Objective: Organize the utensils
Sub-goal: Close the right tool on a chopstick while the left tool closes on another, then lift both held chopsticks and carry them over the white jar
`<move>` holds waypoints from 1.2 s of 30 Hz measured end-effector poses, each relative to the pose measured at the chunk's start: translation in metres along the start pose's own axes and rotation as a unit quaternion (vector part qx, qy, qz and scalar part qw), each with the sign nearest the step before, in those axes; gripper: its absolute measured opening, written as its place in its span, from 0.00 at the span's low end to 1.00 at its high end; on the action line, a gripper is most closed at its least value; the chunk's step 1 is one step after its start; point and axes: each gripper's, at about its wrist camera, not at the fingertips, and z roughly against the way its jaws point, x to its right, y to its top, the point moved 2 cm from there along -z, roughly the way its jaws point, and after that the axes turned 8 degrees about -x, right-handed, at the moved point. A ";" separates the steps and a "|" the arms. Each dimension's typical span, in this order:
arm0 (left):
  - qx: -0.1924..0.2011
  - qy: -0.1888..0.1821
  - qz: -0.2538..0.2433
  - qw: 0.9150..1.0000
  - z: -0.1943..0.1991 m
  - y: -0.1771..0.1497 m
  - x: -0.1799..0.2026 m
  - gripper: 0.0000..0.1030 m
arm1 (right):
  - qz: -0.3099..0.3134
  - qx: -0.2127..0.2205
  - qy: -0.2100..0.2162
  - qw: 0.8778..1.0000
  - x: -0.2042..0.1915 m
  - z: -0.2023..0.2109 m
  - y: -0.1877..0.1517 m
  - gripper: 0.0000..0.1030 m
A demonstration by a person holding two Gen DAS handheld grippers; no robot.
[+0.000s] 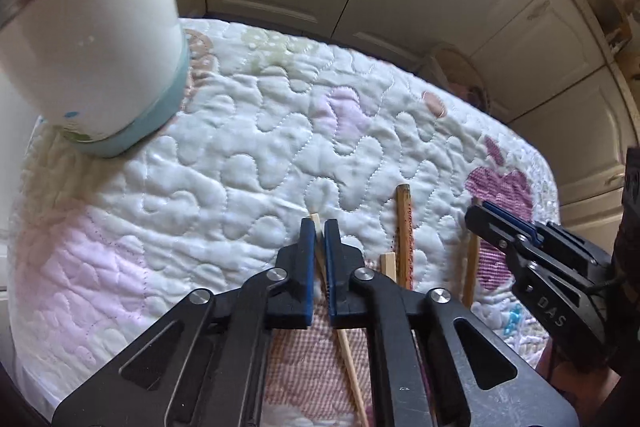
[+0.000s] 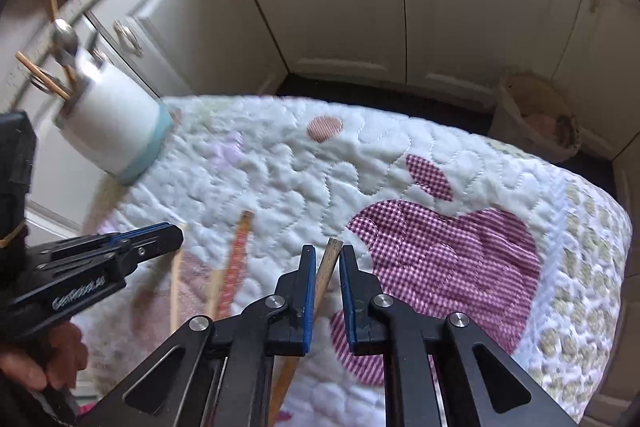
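Wooden chopsticks (image 2: 44, 77) already stand in the white holder (image 2: 116, 123); both grippers' fingers clamp one each, two remain on the quilt (image 1: 240, 147).

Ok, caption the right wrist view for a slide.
Right tool closed on a chopstick over the quilt, white utensil holder behind.

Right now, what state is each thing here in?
Left gripper: shut on a pale chopstick.
Right gripper: shut on a darker chopstick.
Holder: upright on the quilt, utensils inside.
Patterned chopstick: lying loose on the quilt.
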 end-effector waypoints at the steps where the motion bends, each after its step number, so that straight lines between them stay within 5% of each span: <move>1: 0.006 -0.003 0.003 1.000 0.007 0.000 -0.002 0.01 | 0.001 0.007 0.006 1.000 -0.002 0.008 -0.002 0.10; 8: 0.053 -0.022 -0.009 0.998 0.062 -0.005 -0.009 0.01 | 0.024 0.049 0.012 0.998 -0.014 0.059 -0.012 0.10; 13: 0.023 -0.011 0.016 1.000 0.045 -0.008 -0.009 0.03 | 0.019 0.048 0.014 0.999 -0.017 0.058 -0.017 0.10; 17: -0.006 0.016 0.021 1.000 0.012 -0.005 -0.002 0.22 | 0.015 0.041 0.014 0.999 -0.015 0.053 -0.022 0.10; 21: -0.006 0.038 0.023 0.999 -0.010 0.001 0.005 0.23 | 0.008 0.041 0.020 0.999 -0.012 0.053 -0.026 0.10; 23: -0.001 0.047 0.013 0.999 -0.012 0.004 0.010 0.22 | 0.009 0.043 0.025 0.999 -0.013 0.056 -0.026 0.10; 24: 0.001 0.042 0.008 0.999 -0.011 0.004 0.011 0.10 | 0.010 0.046 0.025 0.999 -0.014 0.058 -0.026 0.10; 25: -0.001 0.036 0.007 0.999 -0.012 0.005 0.010 0.08 | 0.012 0.048 0.025 0.998 -0.015 0.059 -0.026 0.09; 31: 0.010 -0.021 0.024 0.999 0.014 -0.003 -0.006 0.07 | 0.026 0.064 0.034 0.997 -0.031 0.077 -0.025 0.09; 36: 0.057 -0.030 0.010 0.998 0.062 -0.012 -0.015 0.07 | 0.027 0.046 0.023 0.998 -0.033 0.069 -0.021 0.09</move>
